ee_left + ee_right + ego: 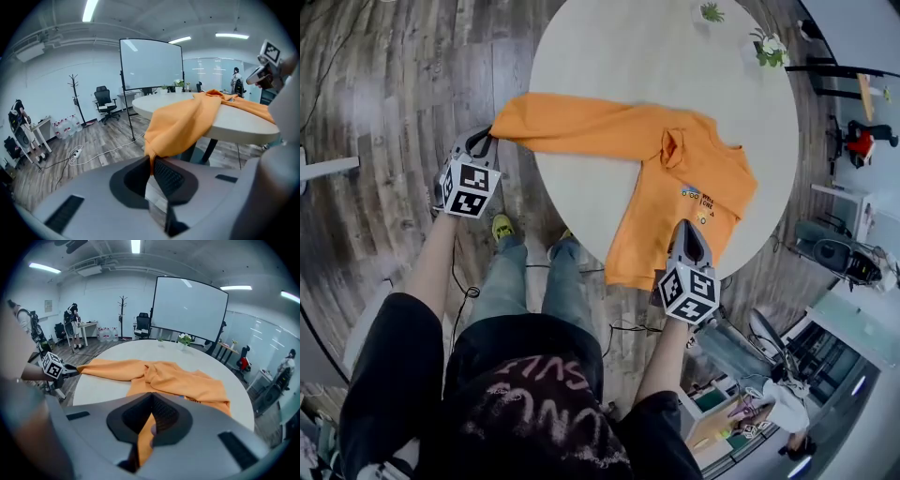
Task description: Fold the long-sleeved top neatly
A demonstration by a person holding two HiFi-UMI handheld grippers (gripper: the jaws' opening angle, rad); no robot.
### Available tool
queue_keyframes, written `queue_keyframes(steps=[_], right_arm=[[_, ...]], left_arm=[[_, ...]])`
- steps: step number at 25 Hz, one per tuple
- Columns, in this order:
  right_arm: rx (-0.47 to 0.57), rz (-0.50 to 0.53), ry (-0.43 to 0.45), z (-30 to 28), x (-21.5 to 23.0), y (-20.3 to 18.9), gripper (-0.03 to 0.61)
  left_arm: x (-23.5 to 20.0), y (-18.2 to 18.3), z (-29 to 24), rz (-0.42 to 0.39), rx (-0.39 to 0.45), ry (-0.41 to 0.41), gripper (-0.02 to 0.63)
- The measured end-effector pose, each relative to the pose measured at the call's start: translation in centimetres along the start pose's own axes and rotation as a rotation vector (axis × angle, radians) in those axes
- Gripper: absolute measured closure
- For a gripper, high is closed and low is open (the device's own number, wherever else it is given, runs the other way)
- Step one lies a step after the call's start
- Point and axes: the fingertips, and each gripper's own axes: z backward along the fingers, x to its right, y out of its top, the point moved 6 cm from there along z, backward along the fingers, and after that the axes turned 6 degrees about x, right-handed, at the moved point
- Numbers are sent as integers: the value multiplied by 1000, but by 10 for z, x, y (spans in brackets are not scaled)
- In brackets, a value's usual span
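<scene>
Pinched at its cuff in the closed fingers of the left gripper [491,137] and at its hem in those of the right gripper [690,227], the top [694,178] is spread on the bench [609,56], hem overhanging the near edge. The sleeve should be kept taut and carried inward level. Bare room is left across the far half.

Beyond the orange top [694,187] the table [609,56] is bare, bar two plants [769,47].
</scene>
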Motion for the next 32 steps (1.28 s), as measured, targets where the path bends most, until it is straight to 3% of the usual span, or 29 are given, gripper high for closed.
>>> queue_keyframes(steps=[8, 17, 26, 32], right_arm=[[34, -38, -5, 13, 34, -2, 572], [64, -100, 30, 23, 109, -29, 572], [80, -192, 125, 24, 206, -55, 572], [81, -195, 222, 28, 252, -73, 572]], left_arm=[[-43, 53, 21, -26, 49, 126, 583], [-29, 135, 53, -71, 127, 331, 583], [84, 260, 58, -270, 234, 390, 583], [197, 333, 27, -393, 305, 343, 583]])
